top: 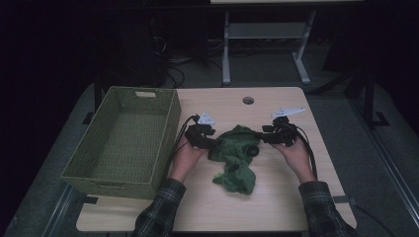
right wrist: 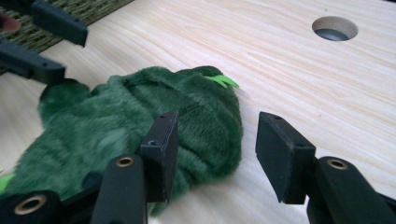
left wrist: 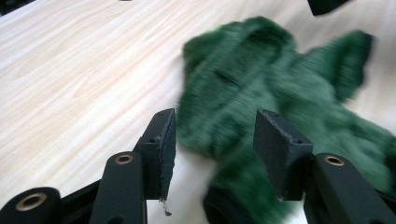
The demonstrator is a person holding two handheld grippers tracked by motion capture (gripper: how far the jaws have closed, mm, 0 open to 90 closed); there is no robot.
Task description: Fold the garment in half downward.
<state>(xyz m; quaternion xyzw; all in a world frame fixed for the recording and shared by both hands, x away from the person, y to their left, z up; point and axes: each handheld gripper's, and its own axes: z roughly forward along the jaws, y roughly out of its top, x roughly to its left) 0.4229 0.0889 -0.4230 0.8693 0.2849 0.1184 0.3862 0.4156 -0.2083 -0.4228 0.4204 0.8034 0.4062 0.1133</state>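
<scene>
From above, the room around my counter [top: 276, 197] is lying dim, the background sinking into black. My tool views are glowing brighter, even light falling on pale wood. The green cloth [left wrist: 261, 84] is smearing with motion blur in my left view.

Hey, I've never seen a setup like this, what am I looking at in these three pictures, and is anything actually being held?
A person sits at a wooden table with a hand-held gripping tool in each hand. The high view looks down from above: the left tool and the right tool meet at a green fuzzy cloth, with an empty green basket to the left. The other two pictures come from cameras riding on each tool, looking along its two black jaws. In the left gripper view the cloth lies between the jaws, which stand apart with no pad pressing it. In the right gripper view the cloth sits beside one jaw. Nothing looks gripped yet.
</scene>
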